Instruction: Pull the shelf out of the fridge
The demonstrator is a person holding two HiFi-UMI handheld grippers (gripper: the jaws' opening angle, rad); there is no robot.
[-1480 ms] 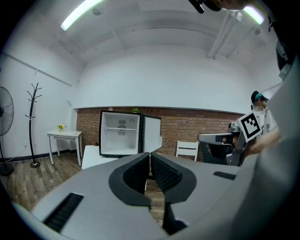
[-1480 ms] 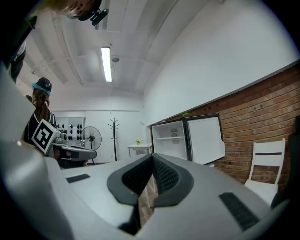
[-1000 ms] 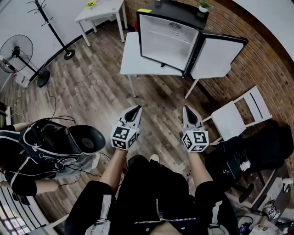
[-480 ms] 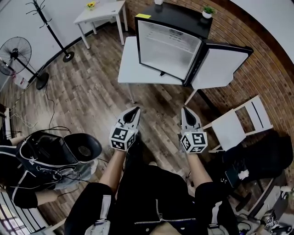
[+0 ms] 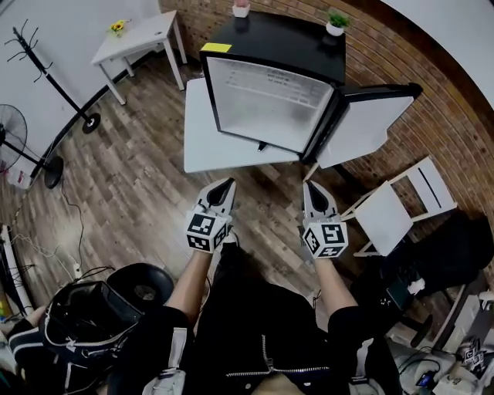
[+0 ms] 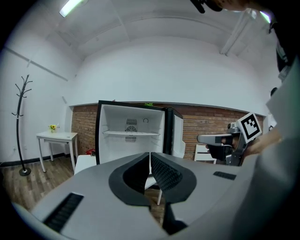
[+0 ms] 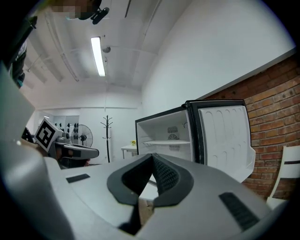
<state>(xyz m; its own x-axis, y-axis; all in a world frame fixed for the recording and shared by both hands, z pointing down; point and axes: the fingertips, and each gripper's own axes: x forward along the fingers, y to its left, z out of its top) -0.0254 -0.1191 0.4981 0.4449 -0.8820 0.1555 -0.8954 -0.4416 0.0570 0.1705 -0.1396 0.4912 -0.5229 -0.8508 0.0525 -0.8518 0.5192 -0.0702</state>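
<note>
A small black fridge (image 5: 270,46) stands on a white table (image 5: 202,127) with its door (image 5: 363,123) swung open to the right. One white shelf (image 6: 132,134) spans the white interior, also visible as the shelf (image 7: 167,141) in the right gripper view. My left gripper (image 5: 228,185) and right gripper (image 5: 309,187) are both shut and empty, held side by side over the wooden floor, short of the table and pointing at the fridge. In the left gripper view the left gripper (image 6: 149,154) shows its jaws closed together; the right gripper (image 7: 152,157) looks the same.
A white folding chair (image 5: 401,200) stands right of the table. A second white table (image 5: 135,35) with yellow flowers, a coat stand (image 5: 54,73) and a fan (image 5: 9,150) are at the left. Potted plants (image 5: 333,23) sit on the fridge. A black chair with gear (image 5: 100,316) is near my left leg.
Both grippers have moved forward toward the fridge, which now looks larger and nearer in the head view. The jaws stay shut. The black chair has slid back to the lower left.
</note>
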